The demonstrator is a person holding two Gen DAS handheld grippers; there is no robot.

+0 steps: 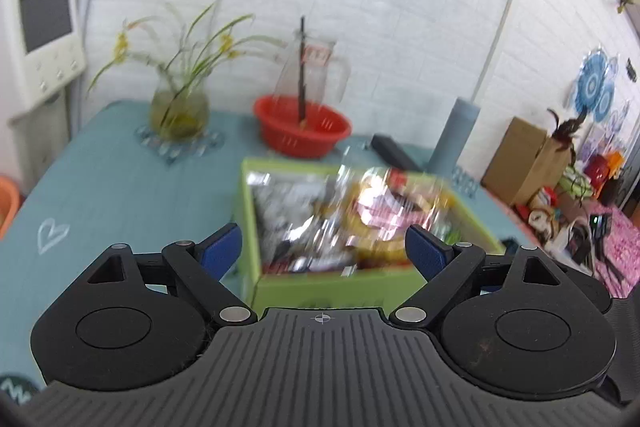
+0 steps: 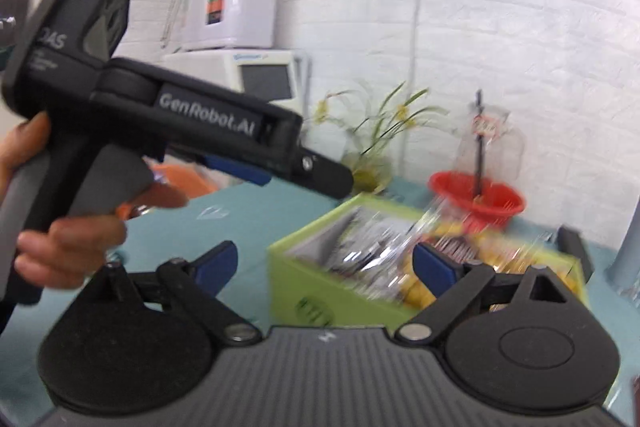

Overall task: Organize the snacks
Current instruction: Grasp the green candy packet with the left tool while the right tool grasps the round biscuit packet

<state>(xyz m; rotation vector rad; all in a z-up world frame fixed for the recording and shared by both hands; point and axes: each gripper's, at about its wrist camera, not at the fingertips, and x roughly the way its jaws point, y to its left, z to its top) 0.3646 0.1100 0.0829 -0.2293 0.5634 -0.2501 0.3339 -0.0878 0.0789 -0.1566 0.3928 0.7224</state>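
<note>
A lime-green box [image 1: 336, 291] stands on the teal tablecloth [image 1: 120, 187], filled with several blurred snack packets [image 1: 320, 211] in silver, yellow and pink. My left gripper [image 1: 324, 247] hovers over the box's near edge, open, with nothing between its blue pads [image 1: 426, 251]. My right gripper [image 2: 326, 263] is open too and holds nothing. It faces the same green box [image 2: 304, 291] and its snack packets [image 2: 372, 247] from the left corner. In the right wrist view a person's hand [image 2: 68, 243] holds the left tool's black housing [image 2: 180, 115] above the table.
Behind the box sit a red basket [image 1: 302, 131] with a dark stick, a clear pitcher [image 1: 316, 67] and a glass vase of plants [image 1: 180, 107]. A grey tube [image 1: 456, 135], a black bar [image 1: 392, 151] and a cardboard box [image 1: 524, 163] stand right. A white appliance [image 1: 40, 35] stands left.
</note>
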